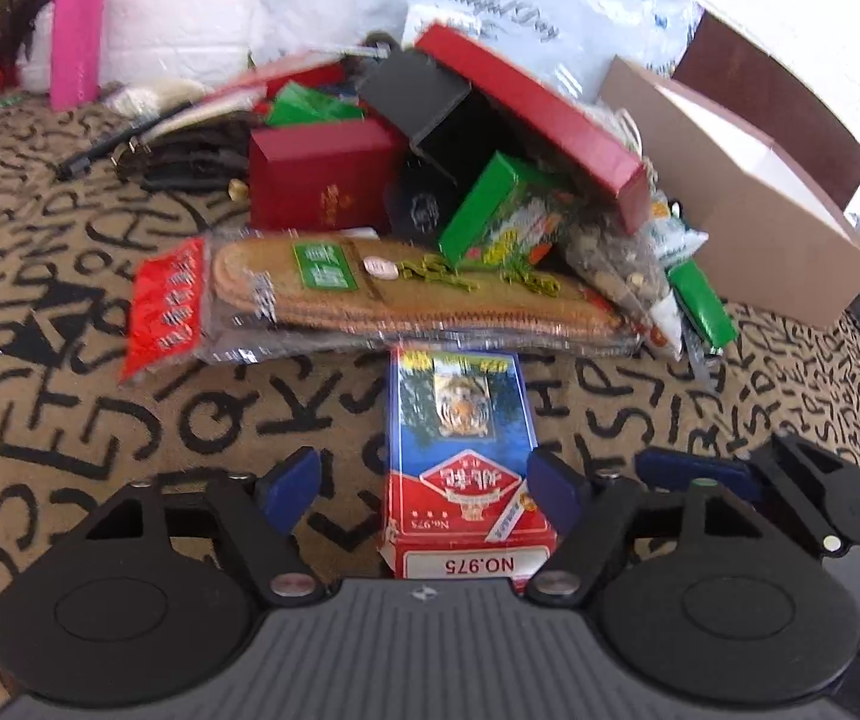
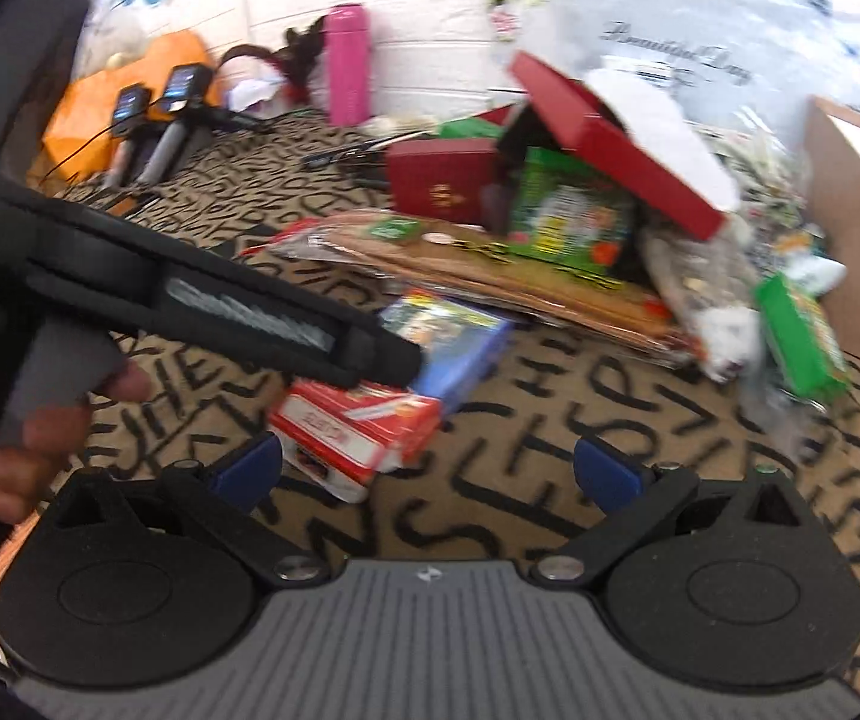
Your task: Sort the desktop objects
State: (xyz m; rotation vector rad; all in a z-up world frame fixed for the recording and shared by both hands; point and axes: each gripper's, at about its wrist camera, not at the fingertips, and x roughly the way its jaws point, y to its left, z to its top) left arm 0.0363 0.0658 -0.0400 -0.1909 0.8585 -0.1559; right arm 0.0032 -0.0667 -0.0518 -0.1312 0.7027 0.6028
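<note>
On the letter-patterned tabletop (image 1: 129,420), my left tool (image 1: 423,480) straddles the red-and-blue tiger-print cardboard box (image 1: 463,450), jaws wide, not yet gripping, while my right tool (image 2: 426,468) hangs wide, empty.

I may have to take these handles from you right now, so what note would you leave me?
Left tongs: open, straddling the red-and-blue tiger-print card box, right pad touching its side, left pad clear.
Right tongs: open, empty, beside the same box.
Pile behind: clear-wrapped woven insoles, green carton, dark red gift box.
Nothing visibly sorted yet; everything remains.
</note>
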